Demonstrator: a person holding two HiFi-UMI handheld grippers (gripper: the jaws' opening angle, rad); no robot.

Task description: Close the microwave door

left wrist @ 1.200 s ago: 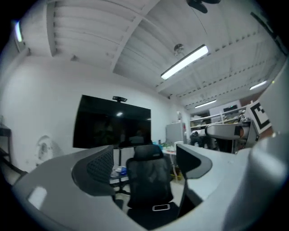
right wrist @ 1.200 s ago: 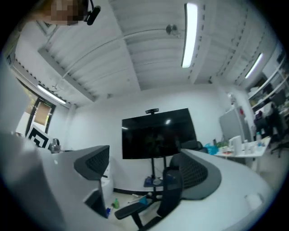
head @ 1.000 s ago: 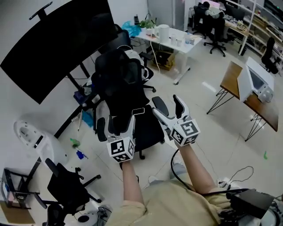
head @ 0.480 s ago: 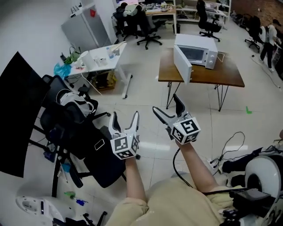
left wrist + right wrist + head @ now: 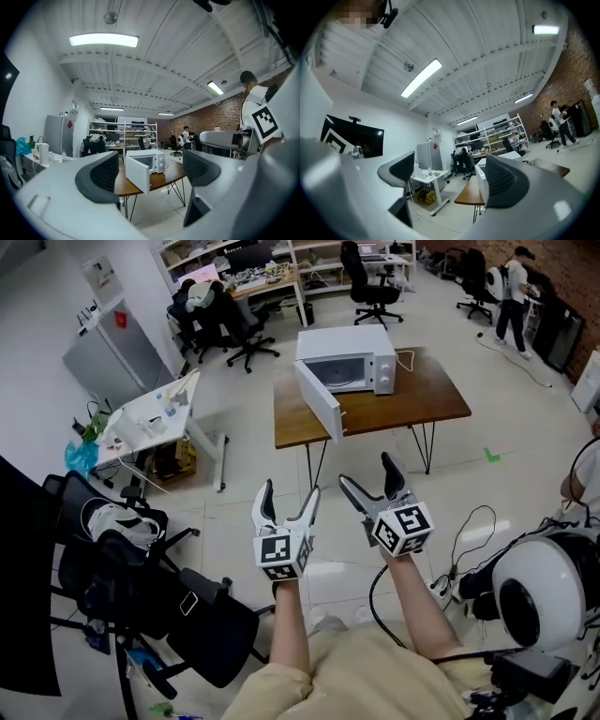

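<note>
Yet to reach the microwave door, hanging wide open and well apart, with left gripper spread empty and right gripper likewise empty, having just narrowed slightly.

Smooth white microwave casing — slightly glossy, matt brown wooden table top, glossy pale tiled floor

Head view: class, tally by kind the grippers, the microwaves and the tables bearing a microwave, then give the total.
Grippers: 2, left gripper and right gripper
Microwave: 1
Table: 1
Total: 4
</note>
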